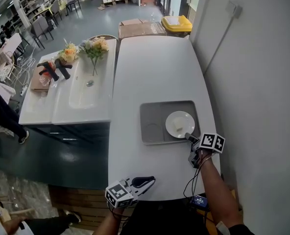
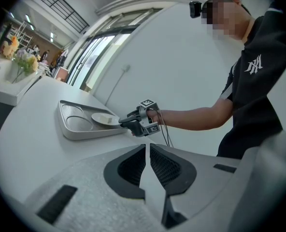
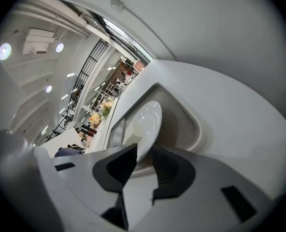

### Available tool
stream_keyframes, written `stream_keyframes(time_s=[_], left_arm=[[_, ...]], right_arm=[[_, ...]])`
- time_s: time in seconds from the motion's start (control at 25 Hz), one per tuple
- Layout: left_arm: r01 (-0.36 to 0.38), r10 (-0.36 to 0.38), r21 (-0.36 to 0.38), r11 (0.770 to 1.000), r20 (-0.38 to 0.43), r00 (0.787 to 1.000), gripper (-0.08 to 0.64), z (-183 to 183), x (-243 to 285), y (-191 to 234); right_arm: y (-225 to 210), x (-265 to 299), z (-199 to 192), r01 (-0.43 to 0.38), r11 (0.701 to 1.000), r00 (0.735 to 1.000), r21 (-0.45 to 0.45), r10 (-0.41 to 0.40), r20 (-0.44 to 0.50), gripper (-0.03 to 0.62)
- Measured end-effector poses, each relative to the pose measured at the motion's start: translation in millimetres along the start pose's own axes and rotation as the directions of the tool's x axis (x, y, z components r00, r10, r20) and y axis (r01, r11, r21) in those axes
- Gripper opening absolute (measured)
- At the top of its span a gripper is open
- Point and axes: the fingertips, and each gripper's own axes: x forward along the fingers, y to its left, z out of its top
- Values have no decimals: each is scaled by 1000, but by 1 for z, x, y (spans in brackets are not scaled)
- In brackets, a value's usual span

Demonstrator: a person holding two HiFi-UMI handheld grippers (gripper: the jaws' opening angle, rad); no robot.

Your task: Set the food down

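Plate (image 3: 148, 122) directly ahead of my right claw (image 3: 144, 151), its near rim standing between the two jaws. The claw is released: the jaws are apart and, as far as I can judge, the pads do not press the rim. The plate rests in the tray (image 3: 193, 129) and extends away from me along the jaw line. The food (image 3: 132, 137), a pale block, lies on it just beyond my left-hand jaw. I judge the coming move a straight withdrawal back along that line. My left claw (image 1: 147, 181), clenched on nothing, sits well apart, so the right is nearer.
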Motion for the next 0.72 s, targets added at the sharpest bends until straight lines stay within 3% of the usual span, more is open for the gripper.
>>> stream_keyframes(time_s=[0.32,0.72], left_arm=[[8,-8,5,1000,13,1000,28,2,3,-3],[-1,1,1,1000,27,1000,28,1,3,-9]], right_arm=[[1,1,-8,57,993,997,-98,-63,-52,71],[-1,-7,-13,66,992,993,-107,-76,-91,69]])
